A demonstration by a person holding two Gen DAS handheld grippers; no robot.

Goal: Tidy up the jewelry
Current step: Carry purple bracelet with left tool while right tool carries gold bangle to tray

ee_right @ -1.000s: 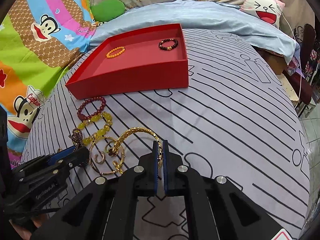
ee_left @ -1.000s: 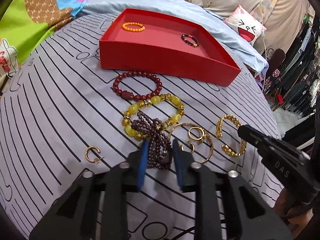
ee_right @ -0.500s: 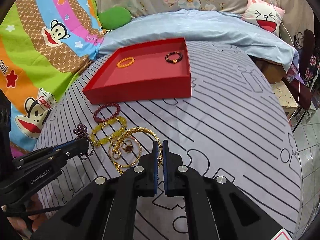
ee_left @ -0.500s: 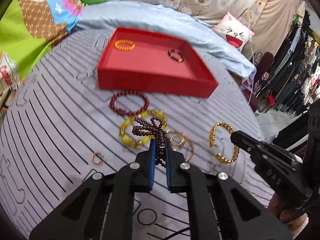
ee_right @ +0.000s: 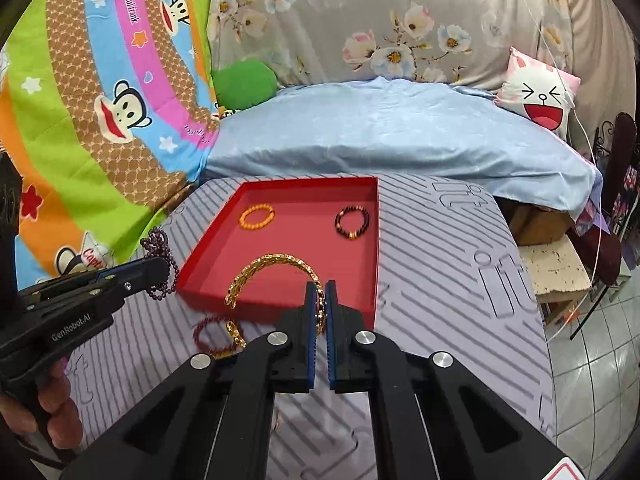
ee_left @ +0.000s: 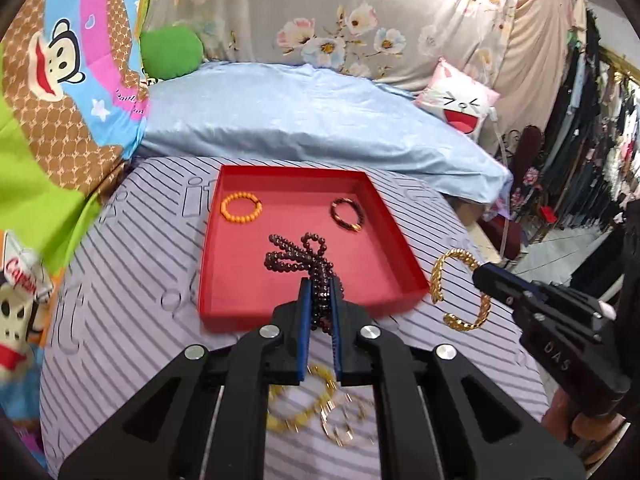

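Note:
My left gripper [ee_left: 320, 286] is shut on a dark purple beaded strand [ee_left: 298, 256] that hangs lifted in front of the red tray [ee_left: 312, 314]. My right gripper [ee_right: 319, 286] is shut on a gold twisted bangle [ee_right: 264, 266], also raised off the cloth before the red tray [ee_right: 280, 308]. Inside the tray lie an orange bead bracelet [ee_left: 241, 209] and a dark brown bead bracelet [ee_left: 347, 214]. From the left wrist view the bangle [ee_left: 440, 276] shows at the right gripper's tip; from the right wrist view the purple strand [ee_right: 160, 252] dangles from the left gripper.
A yellow bead bracelet [ee_left: 296, 416] and gold rings [ee_left: 344, 428] lie blurred on the striped cloth below my left gripper. A dark red bead bracelet [ee_right: 208, 334] rests near the tray's front. A blue quilt [ee_left: 304, 120] lies behind the tray; the table edge drops at right.
Both grippers rose off the cloth, carrying the purple strand and the gold bangle up toward the tray. The left jaws closed on the strand; the remaining jewellery stayed on the cloth.

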